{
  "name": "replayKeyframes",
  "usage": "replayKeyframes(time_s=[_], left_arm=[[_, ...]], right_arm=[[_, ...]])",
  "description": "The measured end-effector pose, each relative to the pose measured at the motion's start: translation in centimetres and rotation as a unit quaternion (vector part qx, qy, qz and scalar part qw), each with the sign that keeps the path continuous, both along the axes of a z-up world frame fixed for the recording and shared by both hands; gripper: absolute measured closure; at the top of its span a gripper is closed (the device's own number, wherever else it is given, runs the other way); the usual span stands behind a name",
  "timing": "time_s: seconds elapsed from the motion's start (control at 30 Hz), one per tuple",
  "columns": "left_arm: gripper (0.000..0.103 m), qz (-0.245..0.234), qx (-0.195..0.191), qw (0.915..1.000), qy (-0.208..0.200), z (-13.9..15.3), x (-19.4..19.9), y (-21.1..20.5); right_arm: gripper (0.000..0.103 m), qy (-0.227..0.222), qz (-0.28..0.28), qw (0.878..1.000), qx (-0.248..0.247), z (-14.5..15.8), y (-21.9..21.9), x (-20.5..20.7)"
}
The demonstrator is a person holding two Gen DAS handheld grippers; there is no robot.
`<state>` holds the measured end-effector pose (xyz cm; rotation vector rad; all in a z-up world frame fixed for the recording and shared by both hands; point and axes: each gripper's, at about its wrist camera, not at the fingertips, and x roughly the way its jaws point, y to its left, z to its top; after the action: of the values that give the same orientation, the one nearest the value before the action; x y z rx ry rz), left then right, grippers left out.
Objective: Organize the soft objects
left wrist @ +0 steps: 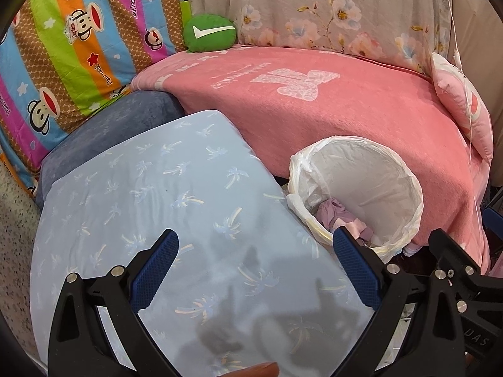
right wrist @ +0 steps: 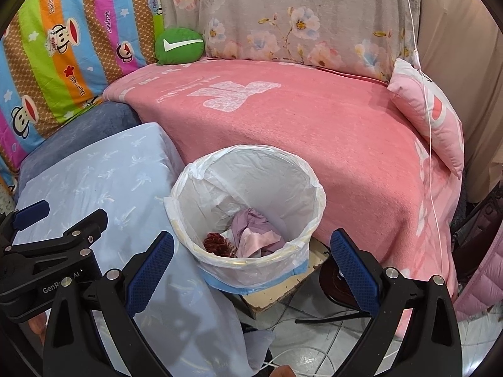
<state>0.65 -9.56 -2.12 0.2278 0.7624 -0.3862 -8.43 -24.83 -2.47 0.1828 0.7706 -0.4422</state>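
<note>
A light blue cushion with a palm print (left wrist: 176, 207) lies below my left gripper (left wrist: 254, 260), which hangs open above it with nothing between its fingers. My right gripper (right wrist: 251, 260) is open too, poised over a white-lined bin (right wrist: 248, 201) that holds a lilac and pink cloth (right wrist: 257, 235) and a dark red scrunchie (right wrist: 218, 243). The bin (left wrist: 358, 191) also shows right of the cushion in the left wrist view. A green round cushion with a white tick (right wrist: 179, 45) rests at the back of the pink blanket (right wrist: 314, 132). A small pink pillow (right wrist: 430, 116) leans at the right.
A striped monkey-print quilt (left wrist: 69, 50) and a grey floral pillow (left wrist: 330, 9) stand at the back. A dark blue cushion (left wrist: 125, 116) lies under the light blue one. A white cable (right wrist: 430, 157) hangs down at the right. Tiled floor with cables (right wrist: 314, 339) shows below the bin.
</note>
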Motion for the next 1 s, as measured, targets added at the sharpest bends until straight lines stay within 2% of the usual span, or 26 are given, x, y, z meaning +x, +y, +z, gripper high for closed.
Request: replayKeyframes(time_s=[1.0], left_arm=[[0.009, 0.000, 0.005, 0.9999, 0.011, -0.86, -0.38, -0.58]], right_arm=[[0.006, 0.014, -0.015, 1.000, 0.002, -0.99, -0.32, -0.56]])
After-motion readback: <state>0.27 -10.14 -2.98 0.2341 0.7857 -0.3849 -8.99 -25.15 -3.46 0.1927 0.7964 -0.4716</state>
